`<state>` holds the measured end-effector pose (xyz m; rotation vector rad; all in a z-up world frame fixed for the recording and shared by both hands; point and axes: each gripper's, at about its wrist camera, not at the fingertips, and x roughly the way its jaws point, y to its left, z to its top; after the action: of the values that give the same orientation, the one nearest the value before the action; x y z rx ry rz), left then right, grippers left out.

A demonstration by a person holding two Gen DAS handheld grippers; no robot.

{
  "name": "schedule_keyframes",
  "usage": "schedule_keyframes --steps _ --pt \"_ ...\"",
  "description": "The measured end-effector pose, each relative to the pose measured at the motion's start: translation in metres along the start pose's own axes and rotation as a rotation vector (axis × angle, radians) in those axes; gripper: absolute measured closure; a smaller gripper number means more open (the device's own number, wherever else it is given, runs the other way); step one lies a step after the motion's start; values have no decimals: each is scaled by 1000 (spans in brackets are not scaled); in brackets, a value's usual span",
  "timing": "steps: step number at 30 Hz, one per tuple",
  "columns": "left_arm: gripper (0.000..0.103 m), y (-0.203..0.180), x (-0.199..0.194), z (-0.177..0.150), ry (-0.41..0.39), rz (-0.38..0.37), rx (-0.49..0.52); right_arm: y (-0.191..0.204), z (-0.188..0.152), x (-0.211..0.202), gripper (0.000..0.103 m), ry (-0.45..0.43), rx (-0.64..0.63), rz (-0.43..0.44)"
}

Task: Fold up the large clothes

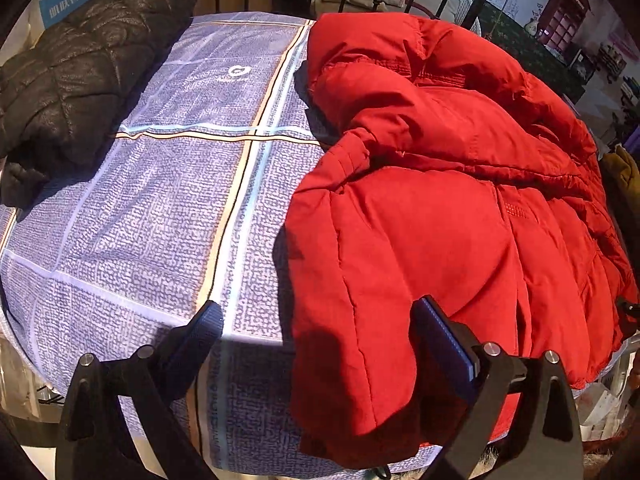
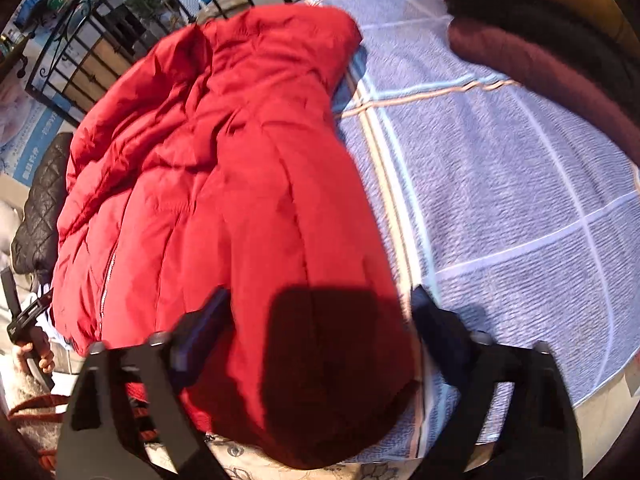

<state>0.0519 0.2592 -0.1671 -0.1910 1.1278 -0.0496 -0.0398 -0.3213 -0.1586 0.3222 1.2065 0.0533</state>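
1. Sunlit and draped in a blue-grey checked cloth (image 1: 160, 208), our table carries a red puffer jacket (image 1: 440, 200) filling the right half of the left wrist view; a black quilted coat (image 1: 80, 72) lies upper left.
2. Our left tool (image 1: 316, 332) stands wide, empty, at the jacket's near hem; our right tool (image 2: 320, 320) also gapes, straddling the hem without gripping.
3. We judge folding barely begun: the jacket is rumpled, one sleeve lying across its front.
4. Next, each tool needs a hem corner.
5. The hem overhangs the table's near edge; bare cloth beside the jacket gives folding room.
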Motion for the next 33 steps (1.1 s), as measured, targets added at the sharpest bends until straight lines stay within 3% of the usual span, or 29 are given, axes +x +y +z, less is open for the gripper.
schedule_keyframes --steps 5,8,11,18,24,29,33 --pt "68 -5 -8 -2 -9 -83 -22 0 -5 -6 65 -33 23 64" --pt "82 -10 -16 -5 -20 -93 -7 -3 -8 -12 76 -47 35 114" --pt "89 -15 -21 -7 -26 -100 10 -3 -12 -17 81 -47 23 143" --pt "95 -14 -65 -24 -58 -119 48 0 -26 -34 90 -18 -1 187" --pt "96 -15 -108 -44 -53 -104 103 -5 -47 -80 91 21 -23 270" --pt "96 -29 -126 -3 -155 -98 143 2 -22 -92 91 -20 -24 380" --pt "96 -42 -133 58 -243 -71 198 18 36 -104 92 -100 -65 412"
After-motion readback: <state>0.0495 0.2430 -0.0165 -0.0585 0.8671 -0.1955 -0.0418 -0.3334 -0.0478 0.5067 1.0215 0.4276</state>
